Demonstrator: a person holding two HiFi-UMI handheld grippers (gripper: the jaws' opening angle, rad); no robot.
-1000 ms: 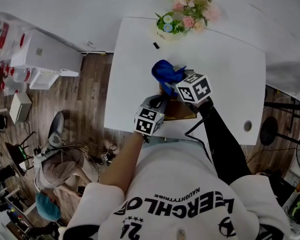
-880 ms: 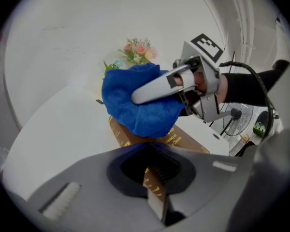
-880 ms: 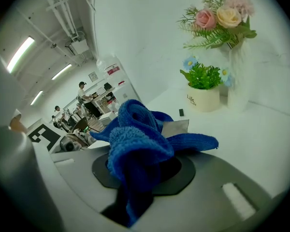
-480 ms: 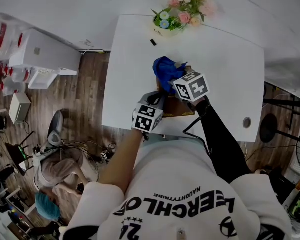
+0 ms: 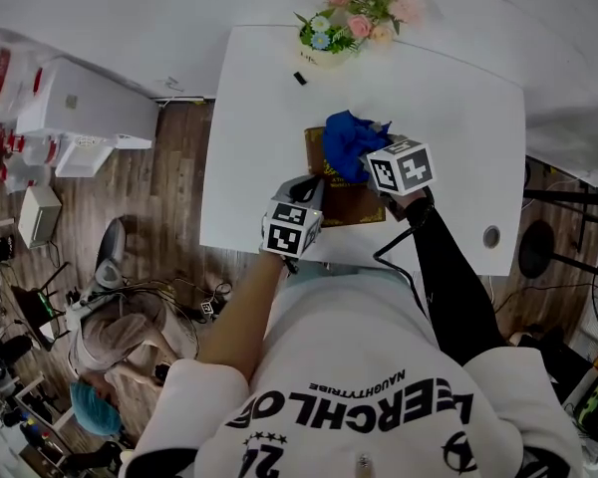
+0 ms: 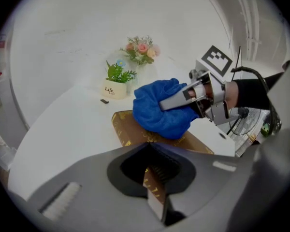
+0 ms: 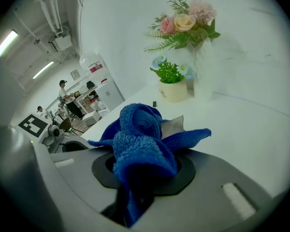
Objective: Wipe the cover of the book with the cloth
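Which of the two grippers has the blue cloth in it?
The right gripper: its jaws clamp the blue cloth, pressed on the book, while the left gripper pinches the book's near edge.

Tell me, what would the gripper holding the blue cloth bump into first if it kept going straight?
Most likely the book: the right gripper tilts downward, shut on the cloth, and the cloth lies on the brown cover. The bunched cloth hides the exact spot, so it's a guess.

"Life" on plant pot (image 6: 115,89)

book (image 5: 351,205) partly hidden under bunched cloth (image 5: 350,143)
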